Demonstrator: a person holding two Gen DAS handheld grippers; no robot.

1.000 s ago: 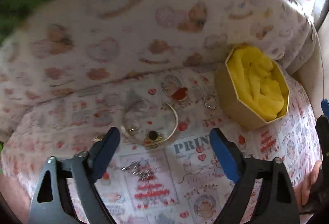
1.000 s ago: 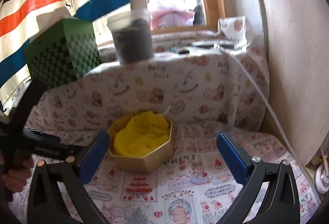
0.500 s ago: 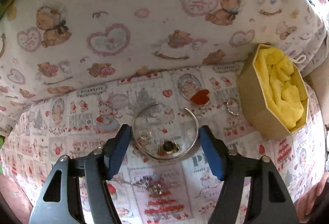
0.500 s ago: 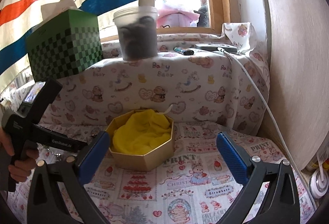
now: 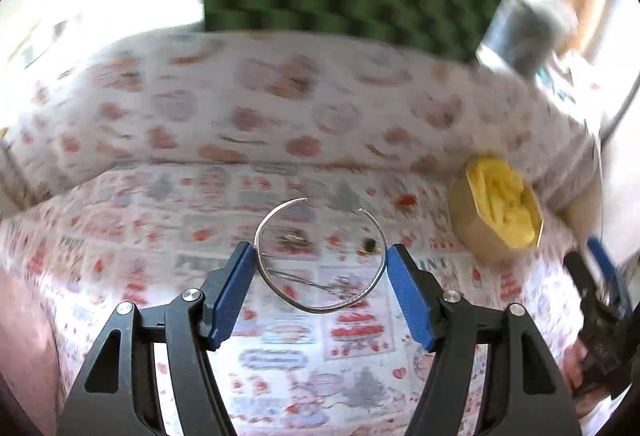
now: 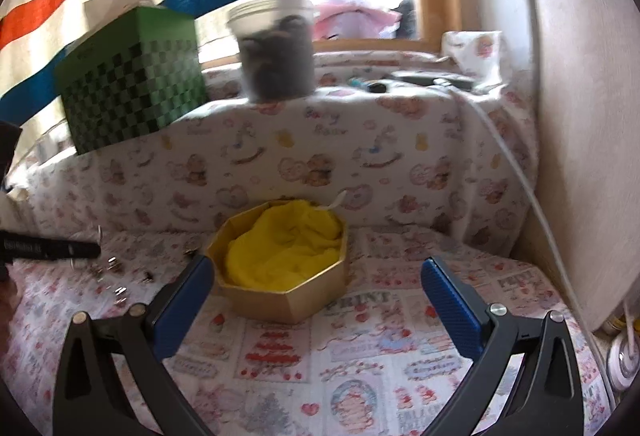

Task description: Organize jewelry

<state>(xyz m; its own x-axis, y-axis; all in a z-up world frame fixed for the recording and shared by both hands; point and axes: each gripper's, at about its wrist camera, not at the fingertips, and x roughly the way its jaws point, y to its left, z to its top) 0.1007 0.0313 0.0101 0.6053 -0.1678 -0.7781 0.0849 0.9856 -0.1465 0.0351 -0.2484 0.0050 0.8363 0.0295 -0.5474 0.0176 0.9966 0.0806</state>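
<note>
My left gripper (image 5: 320,268) is shut on a thin silver open bangle (image 5: 320,308), held by its two sides and lifted above the printed cloth. Below it lie small pieces: a gold ring (image 5: 294,239), a dark-stone ring (image 5: 370,245), a silver chain (image 5: 320,282) and a red heart piece (image 5: 406,200). A gold octagonal box (image 5: 472,232) lined with yellow cloth (image 5: 504,204) stands to the right. My right gripper (image 6: 316,296) is open and empty, hovering just in front of the box (image 6: 288,300). Small jewelry pieces (image 6: 116,272) lie left of it.
A raised ledge covered in teddy-bear cloth (image 6: 320,156) runs behind the work area. On it stand a green checkered box (image 6: 132,76) and a clear jar of dark contents (image 6: 276,52). A white cable (image 6: 532,204) runs down the wall at right.
My left gripper closed on the bangle's sides and lifted it off the cloth, tilting the view upward. My right gripper stayed open and came a little closer to the box.
</note>
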